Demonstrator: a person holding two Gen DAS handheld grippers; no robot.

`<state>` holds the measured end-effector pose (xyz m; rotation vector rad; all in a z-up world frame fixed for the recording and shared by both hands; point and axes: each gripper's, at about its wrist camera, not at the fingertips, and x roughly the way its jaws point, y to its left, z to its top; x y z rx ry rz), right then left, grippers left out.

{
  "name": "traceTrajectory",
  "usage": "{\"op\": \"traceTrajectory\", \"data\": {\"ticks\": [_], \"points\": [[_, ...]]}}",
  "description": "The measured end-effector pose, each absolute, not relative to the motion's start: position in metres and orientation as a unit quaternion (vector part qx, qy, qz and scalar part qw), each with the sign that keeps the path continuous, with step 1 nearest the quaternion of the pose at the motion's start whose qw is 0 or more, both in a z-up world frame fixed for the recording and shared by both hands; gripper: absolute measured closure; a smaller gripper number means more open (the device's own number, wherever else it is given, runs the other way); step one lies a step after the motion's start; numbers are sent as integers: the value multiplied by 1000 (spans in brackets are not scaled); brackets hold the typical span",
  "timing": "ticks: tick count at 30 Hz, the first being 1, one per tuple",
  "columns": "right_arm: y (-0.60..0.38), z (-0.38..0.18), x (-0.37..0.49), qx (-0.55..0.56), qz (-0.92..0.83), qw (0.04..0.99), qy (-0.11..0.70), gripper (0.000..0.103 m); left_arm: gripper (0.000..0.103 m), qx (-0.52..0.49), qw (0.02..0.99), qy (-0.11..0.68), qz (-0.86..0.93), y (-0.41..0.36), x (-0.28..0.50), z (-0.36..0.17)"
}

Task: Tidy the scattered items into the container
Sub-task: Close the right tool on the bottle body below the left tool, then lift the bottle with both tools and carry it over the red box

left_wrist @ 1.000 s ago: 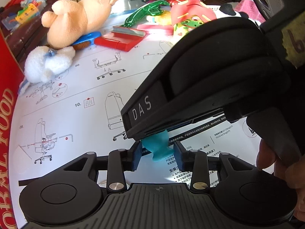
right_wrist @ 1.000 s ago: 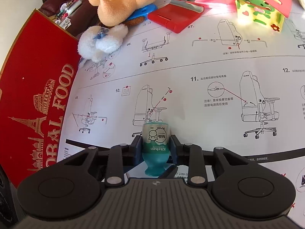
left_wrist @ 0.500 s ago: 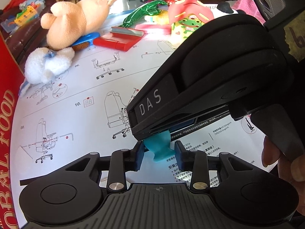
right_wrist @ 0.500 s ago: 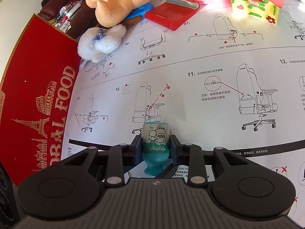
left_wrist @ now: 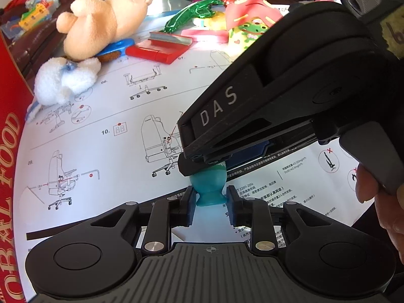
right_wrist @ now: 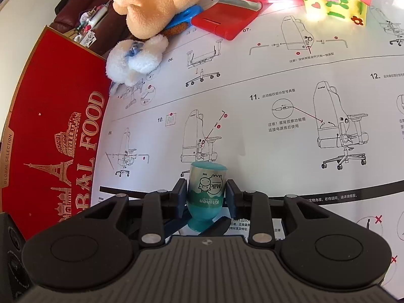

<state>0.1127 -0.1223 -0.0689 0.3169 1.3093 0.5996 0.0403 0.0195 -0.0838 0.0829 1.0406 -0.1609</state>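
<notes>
Milk bottle (right_wrist: 206, 197) clenched by right gripper (right_wrist: 205, 197); left gripper (left_wrist: 210, 200), previously pinching its neck, now spread beside it. Handover complete; red box (right_wrist: 55, 136) leftward next.

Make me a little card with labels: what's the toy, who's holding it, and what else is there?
Toy: small teal plastic milk bottle
Right gripper: jaws shut on the bottle
Left gripper: jaws beside its cap, contact unclear
Underneath: white instruction sheet
Nearby: peach plush toy, fluffy white plush toy, red box with gold lettering
</notes>
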Motion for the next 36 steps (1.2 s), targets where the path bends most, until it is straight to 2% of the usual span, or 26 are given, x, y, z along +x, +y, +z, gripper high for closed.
{"op": "traceTrajectory", "data": {"ticks": [4, 14, 36], "points": [[-118, -73, 112, 137, 272, 737, 603, 61, 81, 47, 864, 494, -81, 17, 37, -84], [-111, -62, 105, 121, 286, 747, 588, 67, 82, 20, 858, 508, -64, 34, 38, -82], [-114, -47, 98, 115, 299, 760, 566, 67, 81, 36, 858, 510, -53, 38, 43, -70]]}}
